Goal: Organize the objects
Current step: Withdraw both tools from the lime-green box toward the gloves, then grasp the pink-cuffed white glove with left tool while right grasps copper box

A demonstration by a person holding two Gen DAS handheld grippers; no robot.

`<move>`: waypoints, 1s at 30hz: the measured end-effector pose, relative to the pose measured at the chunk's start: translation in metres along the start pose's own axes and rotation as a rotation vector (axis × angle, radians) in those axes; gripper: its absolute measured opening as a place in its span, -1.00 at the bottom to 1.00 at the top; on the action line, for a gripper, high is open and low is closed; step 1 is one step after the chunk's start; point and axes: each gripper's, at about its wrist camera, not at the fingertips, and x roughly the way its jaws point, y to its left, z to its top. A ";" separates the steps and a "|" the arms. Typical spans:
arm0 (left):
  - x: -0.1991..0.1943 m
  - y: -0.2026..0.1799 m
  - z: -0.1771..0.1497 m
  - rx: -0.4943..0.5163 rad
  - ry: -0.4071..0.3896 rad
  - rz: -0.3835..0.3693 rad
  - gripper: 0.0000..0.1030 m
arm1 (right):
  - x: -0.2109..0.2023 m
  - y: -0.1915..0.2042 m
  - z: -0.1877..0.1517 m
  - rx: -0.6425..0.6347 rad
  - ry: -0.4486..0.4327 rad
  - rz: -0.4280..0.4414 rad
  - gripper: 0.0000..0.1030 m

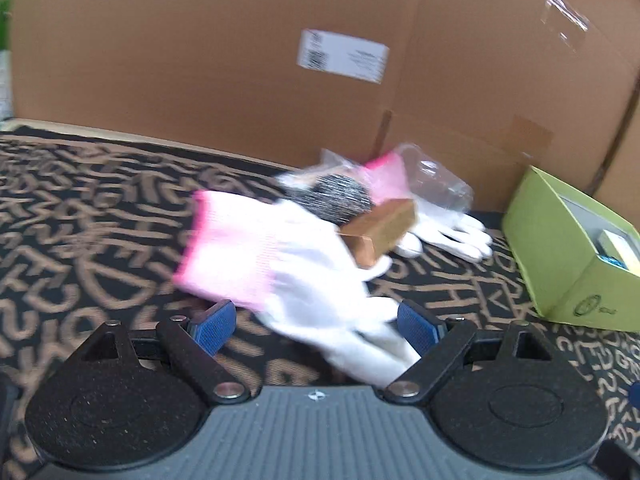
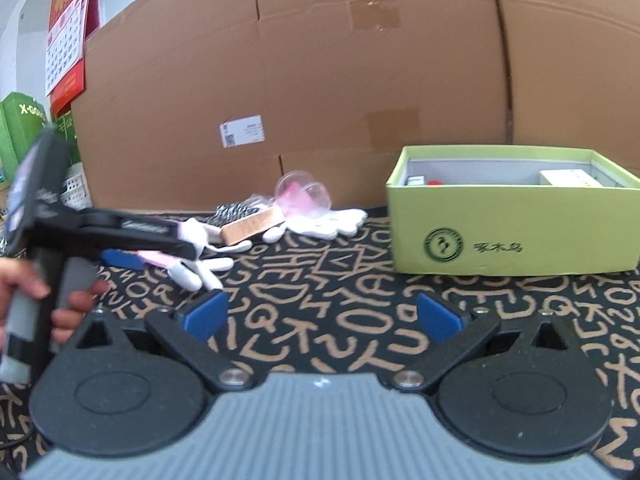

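Observation:
A white glove with a pink cuff [image 1: 288, 264] lies on the patterned cloth, its fingers between the open blue pads of my left gripper [image 1: 316, 324]; the pads stand apart from it. Behind it lie a brown wooden block [image 1: 380, 230], a dark speckled brush [image 1: 340, 196], a second white glove [image 1: 452, 232] and a clear plastic cup [image 1: 436, 184]. In the right wrist view the left gripper [image 2: 152, 248] reaches over the glove [image 2: 200, 268]. My right gripper [image 2: 320, 320] is open and empty over the cloth. The green box [image 2: 512, 236] stands at the right.
A large cardboard box [image 2: 320, 80] forms a wall behind the table. The green box [image 1: 576, 248] holds several small items. Green cartons [image 2: 20, 128] and a red calendar [image 2: 68, 36] are at the far left. The black cloth [image 2: 320, 280] has tan letters.

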 end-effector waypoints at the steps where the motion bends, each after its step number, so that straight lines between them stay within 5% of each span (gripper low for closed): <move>1: 0.006 -0.001 0.001 0.020 0.006 0.000 0.75 | 0.002 0.002 0.001 -0.010 0.008 0.000 1.00; 3: 0.013 -0.002 0.002 0.077 0.004 0.044 0.38 | 0.005 0.007 0.003 -0.026 0.016 0.007 1.00; 4: 0.012 0.000 0.002 0.109 -0.008 0.073 -0.14 | 0.007 0.010 0.005 -0.036 0.020 0.011 1.00; 5: 0.009 0.004 0.003 0.117 -0.005 0.083 -0.43 | 0.010 0.012 0.007 -0.047 0.023 0.017 1.00; 7: -0.001 0.023 0.004 0.058 0.023 0.021 -0.71 | 0.021 0.018 0.013 -0.068 0.029 0.033 1.00; 11: -0.027 0.044 -0.008 0.031 0.023 -0.007 -0.73 | 0.059 0.032 0.031 -0.056 0.059 0.060 0.98; 17: -0.047 0.053 -0.027 0.054 0.019 -0.024 -0.73 | 0.140 0.068 0.057 -0.034 0.129 0.101 0.69; 24: -0.052 0.059 -0.030 0.066 0.012 -0.048 -0.73 | 0.214 0.097 0.070 -0.018 0.208 0.033 0.50; 25: -0.052 0.059 -0.030 0.066 0.011 -0.049 -0.72 | 0.219 0.099 0.068 -0.044 0.213 0.005 0.42; 26: -0.052 0.060 -0.029 0.066 0.011 -0.054 -0.72 | 0.220 0.098 0.067 -0.062 0.217 -0.020 -0.04; 27: -0.052 0.060 -0.029 0.067 0.010 -0.062 -0.72 | 0.217 0.093 0.065 -0.050 0.215 -0.016 -0.23; 30: -0.051 0.060 -0.029 0.065 0.017 -0.091 -0.73 | 0.193 0.069 0.060 0.026 0.213 0.037 -0.39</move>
